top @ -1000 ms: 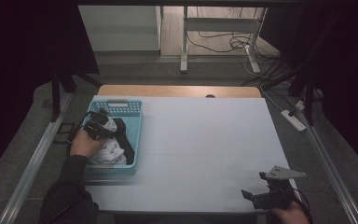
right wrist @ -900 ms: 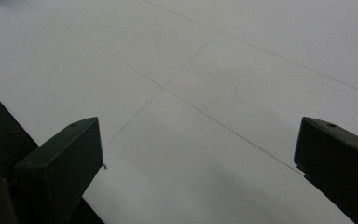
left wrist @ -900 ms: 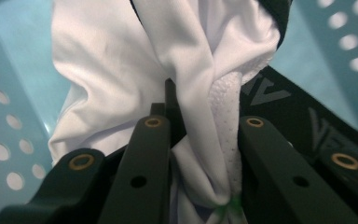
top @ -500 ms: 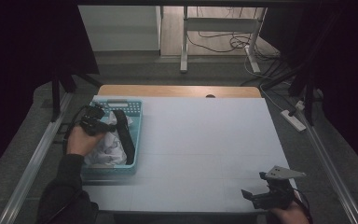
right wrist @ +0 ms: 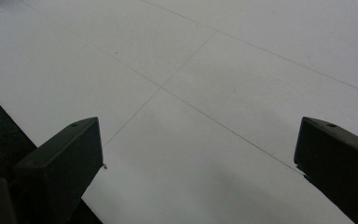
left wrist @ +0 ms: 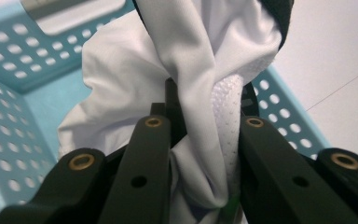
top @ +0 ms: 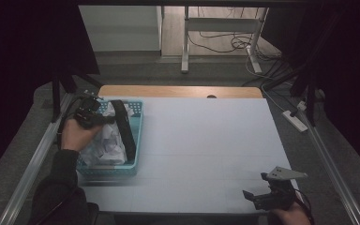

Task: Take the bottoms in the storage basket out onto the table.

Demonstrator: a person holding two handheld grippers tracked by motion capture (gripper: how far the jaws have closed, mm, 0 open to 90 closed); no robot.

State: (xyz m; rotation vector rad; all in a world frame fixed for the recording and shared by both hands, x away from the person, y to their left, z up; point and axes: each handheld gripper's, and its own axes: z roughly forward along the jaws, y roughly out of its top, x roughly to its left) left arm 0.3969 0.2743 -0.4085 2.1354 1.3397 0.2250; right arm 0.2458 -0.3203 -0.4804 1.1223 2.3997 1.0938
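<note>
A white garment [top: 105,144] with a black band [top: 124,129] lies bunched in a light blue perforated basket [top: 138,123] at the table's left. My left gripper [top: 104,118] hovers over the basket's far left corner, shut on a fold of this cloth and holding it up. In the left gripper view the white garment [left wrist: 200,56] is pinched between the jaws of the left gripper [left wrist: 205,109], with the basket [left wrist: 9,70] below. My right gripper [top: 255,187] rests near the table's front right corner. Its jaws stand wide open over bare table in the right gripper view [right wrist: 198,135].
The white table [top: 206,140] has a wooden strip [top: 178,91] along its far edge. A power strip [top: 296,120] lies off the right side. Metal rails [top: 35,159] run along both sides, and a desk frame with cables [top: 215,42] stands beyond.
My left gripper has risen and shifted toward the basket's far left, drawing the white garment and its black band upward. The right gripper has stayed where it was.
</note>
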